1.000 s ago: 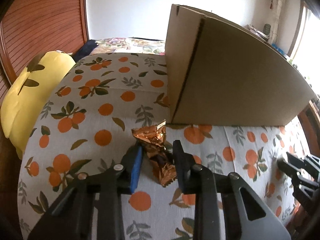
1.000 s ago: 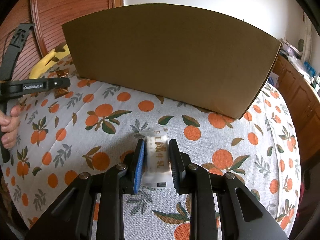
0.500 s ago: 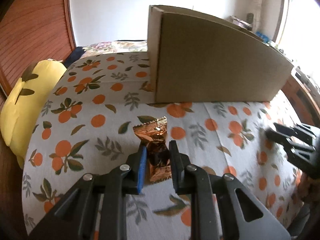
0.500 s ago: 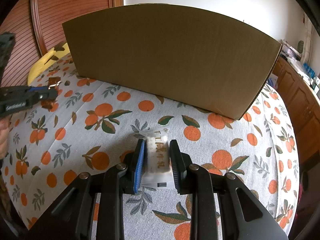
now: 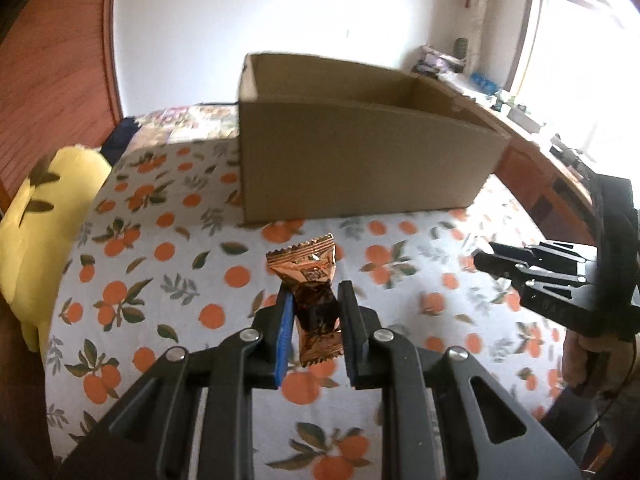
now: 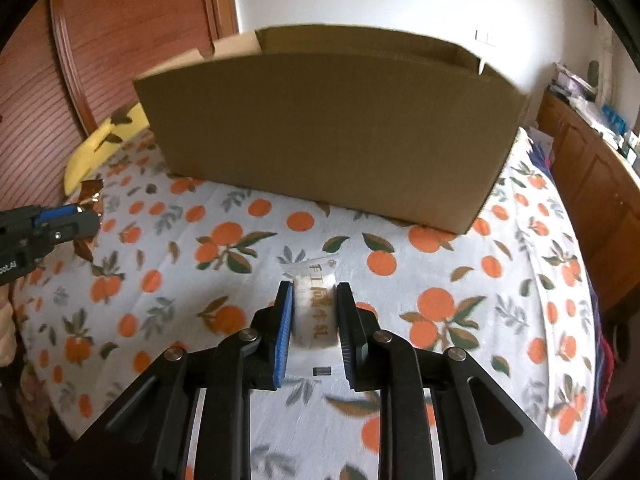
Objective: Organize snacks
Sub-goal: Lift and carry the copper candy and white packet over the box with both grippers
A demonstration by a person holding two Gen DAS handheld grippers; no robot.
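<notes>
Left wrist view: left gripper (image 5: 314, 316) clamped on a copper-foil candy (image 5: 316, 300), lifted clear of the orange-print cloth (image 5: 168, 280) — short of the open cardboard box (image 5: 360, 160). Right wrist view: right gripper (image 6: 312, 320) pinched a white snack packet (image 6: 314, 312), likewise short of the box — yellow cushion (image 6: 100, 140) at far left.

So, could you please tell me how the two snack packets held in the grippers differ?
The copper foil packet in the left gripper is shiny, dark and crinkled; the white packet in the right gripper is pale, smoother, with printed characters. Both are small sealed wrappers, each clamped between pads, facing the cardboard box.
</notes>
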